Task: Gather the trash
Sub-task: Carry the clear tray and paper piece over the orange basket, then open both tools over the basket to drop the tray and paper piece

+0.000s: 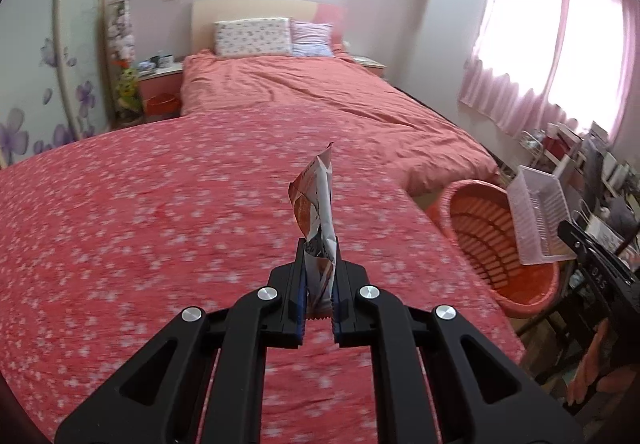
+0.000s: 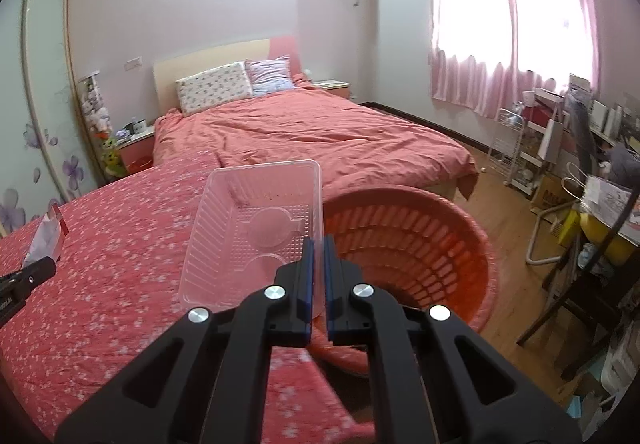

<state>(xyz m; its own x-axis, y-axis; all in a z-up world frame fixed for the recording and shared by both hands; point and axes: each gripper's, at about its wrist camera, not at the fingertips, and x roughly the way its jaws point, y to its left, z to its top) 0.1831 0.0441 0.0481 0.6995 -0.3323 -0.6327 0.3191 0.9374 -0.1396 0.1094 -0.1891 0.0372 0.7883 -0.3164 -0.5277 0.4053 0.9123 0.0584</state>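
My left gripper [image 1: 319, 252] is shut on a crumpled red-and-white snack wrapper [image 1: 316, 199], held upright above the red flowered bedspread [image 1: 140, 224]. My right gripper [image 2: 319, 248] is shut on the rim of a clear plastic food tray [image 2: 248, 228], held beside and just above the orange slatted basket [image 2: 404, 248]. In the left wrist view the tray [image 1: 536, 215] hangs over the basket [image 1: 488, 240] at the right, with the right gripper [image 1: 568, 234] behind it. In the right wrist view the wrapper [image 2: 48, 234] and left gripper [image 2: 42, 266] show at the far left.
A bed with a salmon duvet [image 2: 312, 135] and two pillows [image 2: 216, 87] lies ahead. A bedside table [image 1: 160, 77] stands at its left. Cluttered shelves and a desk [image 2: 592, 171] fill the right under the pink-curtained window [image 2: 512, 23]. Wooden floor [image 2: 516, 228] lies beyond the basket.
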